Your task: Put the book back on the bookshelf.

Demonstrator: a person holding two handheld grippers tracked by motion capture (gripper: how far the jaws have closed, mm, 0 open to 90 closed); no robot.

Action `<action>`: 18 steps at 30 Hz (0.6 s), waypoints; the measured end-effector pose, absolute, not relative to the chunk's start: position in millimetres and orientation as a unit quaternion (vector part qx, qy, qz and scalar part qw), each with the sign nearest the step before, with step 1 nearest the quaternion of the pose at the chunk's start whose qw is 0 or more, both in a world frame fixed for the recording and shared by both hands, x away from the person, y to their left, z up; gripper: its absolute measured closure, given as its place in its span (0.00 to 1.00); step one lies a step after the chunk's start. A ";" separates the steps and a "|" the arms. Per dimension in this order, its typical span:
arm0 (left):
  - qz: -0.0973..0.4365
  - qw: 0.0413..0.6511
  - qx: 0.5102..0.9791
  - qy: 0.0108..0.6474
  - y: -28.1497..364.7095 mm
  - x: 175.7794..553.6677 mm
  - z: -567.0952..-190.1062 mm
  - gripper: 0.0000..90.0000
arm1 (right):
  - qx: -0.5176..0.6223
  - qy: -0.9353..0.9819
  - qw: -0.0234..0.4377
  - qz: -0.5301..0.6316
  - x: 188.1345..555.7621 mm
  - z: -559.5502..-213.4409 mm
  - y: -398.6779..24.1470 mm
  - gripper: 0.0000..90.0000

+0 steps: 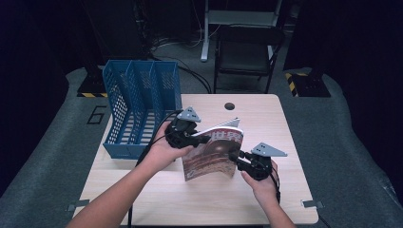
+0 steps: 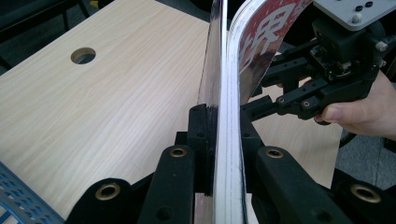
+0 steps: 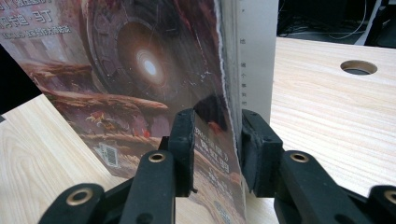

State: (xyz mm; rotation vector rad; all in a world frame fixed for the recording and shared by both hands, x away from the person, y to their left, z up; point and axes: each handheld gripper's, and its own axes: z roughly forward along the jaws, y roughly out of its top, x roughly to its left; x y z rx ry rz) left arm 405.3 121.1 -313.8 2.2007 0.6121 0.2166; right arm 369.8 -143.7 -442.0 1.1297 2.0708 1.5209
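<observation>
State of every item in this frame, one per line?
magazine: closed, stood on edge on the table, cover bowed, gripped at both sides
left gripper: shut on the magazine
right gripper: jaws either side of the magazine's edge
blue file rack: upright, compartments empty
table: bearing rack and magazine

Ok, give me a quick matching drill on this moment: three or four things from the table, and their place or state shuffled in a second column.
Things:
1. magazine
2. blue file rack
3. left gripper
4. round hole

Place or state:
A. at the table's far edge, uncovered
B. stands on edge mid-table, held from both sides
C. stands at the table's left side, its slots hold nothing visible
D. clamped on the magazine's page edge

Pairs: 1-B, 2-C, 3-D, 4-A
</observation>
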 end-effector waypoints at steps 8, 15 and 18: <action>0.085 0.400 0.880 0.244 119.6 406.3 -311.4 0.92 | 0.391 0.729 0.175 0.534 371.1 -441.1 -143.2 0.78; 0.082 0.395 0.881 0.246 118.8 406.5 -310.7 0.92 | 0.389 0.729 0.178 0.535 371.7 -439.7 -143.3 0.79; 0.083 0.393 0.882 0.247 118.6 406.7 -310.2 0.92 | 0.389 0.729 0.177 0.534 371.8 -438.6 -142.9 0.81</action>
